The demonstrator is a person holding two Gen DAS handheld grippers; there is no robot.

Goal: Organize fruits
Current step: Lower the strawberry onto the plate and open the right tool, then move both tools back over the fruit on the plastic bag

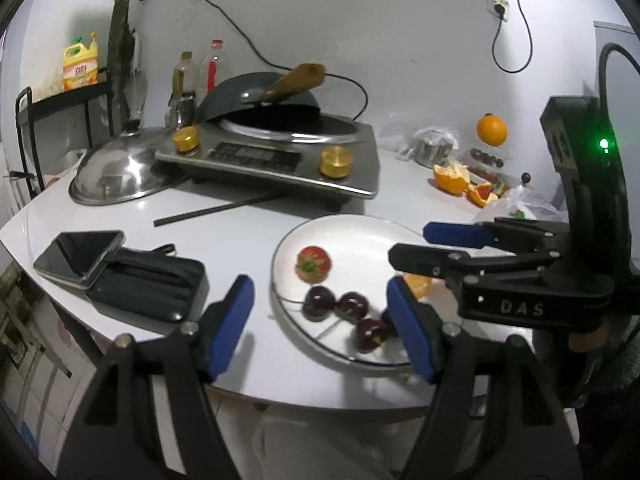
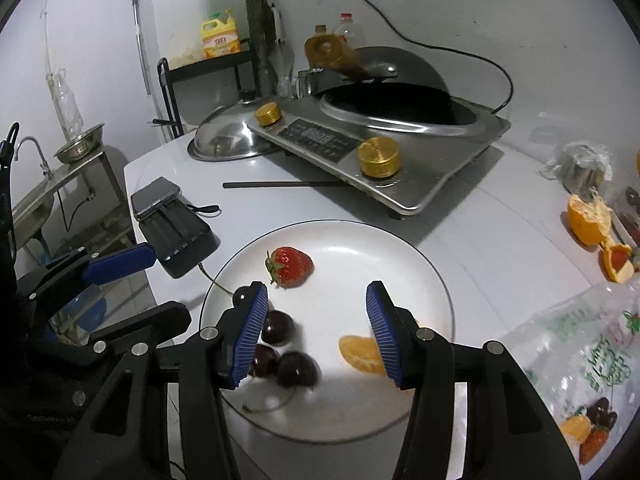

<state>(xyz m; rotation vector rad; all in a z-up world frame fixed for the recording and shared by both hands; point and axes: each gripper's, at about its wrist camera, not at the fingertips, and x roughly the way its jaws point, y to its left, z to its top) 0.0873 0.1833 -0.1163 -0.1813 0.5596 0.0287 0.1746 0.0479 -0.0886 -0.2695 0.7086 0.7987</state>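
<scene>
While both grippers are hanging over the near edge of the white table (image 2: 500, 216), the fruit is lying gathered on a white plate (image 2: 360, 240) in the lower middle of both views.

At the far left of the right wrist view, a sink (image 2: 32, 204) is standing beside the table, and the left gripper (image 2: 148, 284) is reaching in there with its fingers spread wide and nothing between them. Just right of it a phone (image 2: 154, 198) is resting on a black case (image 2: 182, 236). Further back, at upper centre, a steel lid (image 2: 224, 140) is leaning against a cooker (image 2: 384, 148) carrying a dark wok (image 2: 404, 76), and a black chopstick (image 2: 280, 185) is lying in front of it.

On the plate, dark cherries (image 2: 296, 368) are clustering at its lower left, partly behind the left finger. A strawberry (image 2: 290, 266) is sitting above them, apart. An orange segment (image 2: 360, 354) is lying at the lower right, partly hidden by the right finger. The right gripper (image 2: 316, 332) is hovering above the plate, its blue pads (image 2: 252, 328) spread apart and gripping nothing.

Toward the right edge, orange peel (image 2: 588, 220) is lying on the table, and a printed plastic bag (image 2: 580, 360) is filling the lower right corner.

In the left wrist view, a whole orange (image 1: 491, 129) is sitting at the upper right, well apart from the plate.
</scene>
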